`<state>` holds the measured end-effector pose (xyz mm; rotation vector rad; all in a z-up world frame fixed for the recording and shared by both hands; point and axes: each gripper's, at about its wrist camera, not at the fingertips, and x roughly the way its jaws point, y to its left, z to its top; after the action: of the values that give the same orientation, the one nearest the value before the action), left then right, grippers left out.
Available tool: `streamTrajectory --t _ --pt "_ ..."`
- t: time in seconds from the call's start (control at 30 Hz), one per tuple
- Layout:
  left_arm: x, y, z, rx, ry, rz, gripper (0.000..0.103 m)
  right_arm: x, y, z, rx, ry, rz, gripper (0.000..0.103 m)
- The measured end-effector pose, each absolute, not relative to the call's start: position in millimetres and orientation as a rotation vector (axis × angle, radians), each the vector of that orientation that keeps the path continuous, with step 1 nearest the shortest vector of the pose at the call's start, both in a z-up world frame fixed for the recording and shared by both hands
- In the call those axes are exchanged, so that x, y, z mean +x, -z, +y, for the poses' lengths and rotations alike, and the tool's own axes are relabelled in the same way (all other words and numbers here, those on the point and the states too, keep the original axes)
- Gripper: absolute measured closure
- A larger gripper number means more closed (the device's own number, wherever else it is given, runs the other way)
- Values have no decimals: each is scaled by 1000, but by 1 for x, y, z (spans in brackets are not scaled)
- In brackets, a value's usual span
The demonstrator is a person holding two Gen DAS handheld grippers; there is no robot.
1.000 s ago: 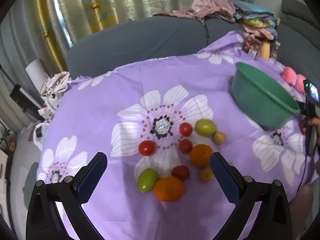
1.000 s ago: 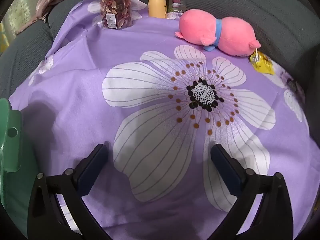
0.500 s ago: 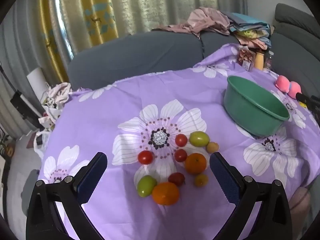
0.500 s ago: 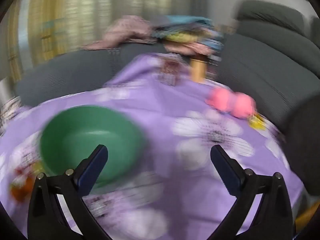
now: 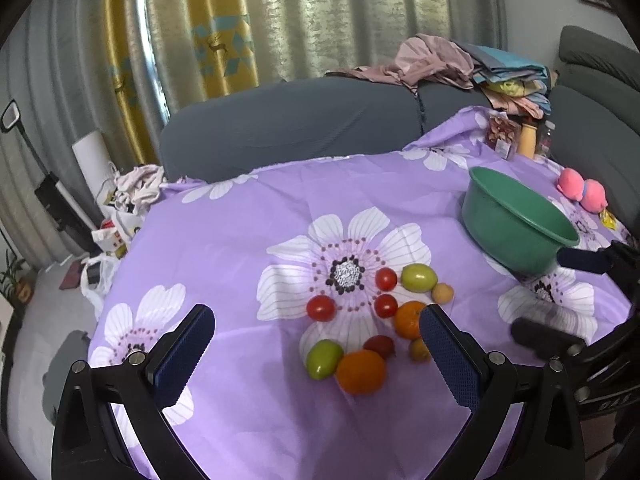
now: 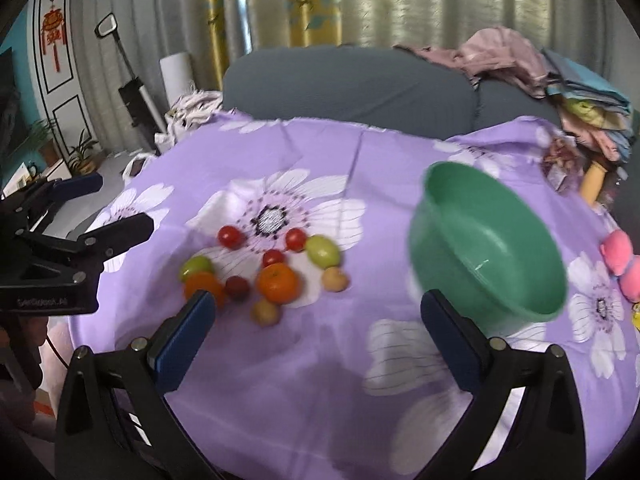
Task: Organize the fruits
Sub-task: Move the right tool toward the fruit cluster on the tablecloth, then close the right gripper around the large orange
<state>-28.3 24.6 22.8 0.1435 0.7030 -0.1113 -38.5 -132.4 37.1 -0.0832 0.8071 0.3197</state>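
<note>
Right tongs (image 6: 316, 336) swung from bare cloth to face fruit (image 6: 276, 276) and bowl (image 6: 488, 248); left tongs (image 5: 316, 352) pulled back. Both wide open, empty; picking can begin.

Left claw (image 5: 316, 354) and right claw (image 6: 318, 334) both wide open, empty, side by side

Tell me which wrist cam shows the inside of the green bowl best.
Right wrist. The green bowl opens toward that camera, so most of its bare inner wall shows, though slightly blurred. The left wrist view catches the green bowl from the side: mainly outer wall and rim.
</note>
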Motion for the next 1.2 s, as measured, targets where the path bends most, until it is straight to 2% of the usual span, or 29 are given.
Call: streamTrajectory --t 0.6,0.83,1.1,1.2 --pt "-16 -6 34 97 148 785 1 -33 -23 -110 -103 -366 879 0" --pt "0 11 50 -147 351 932 1 -28 -14 -111 -82 -372 907 0" --pt "8 31 58 -275 459 1038 1 -25 3 -112 -44 -411 950 1" --pt "6 37 58 -283 492 1049 1 -23 12 -111 -15 -432 977 5"
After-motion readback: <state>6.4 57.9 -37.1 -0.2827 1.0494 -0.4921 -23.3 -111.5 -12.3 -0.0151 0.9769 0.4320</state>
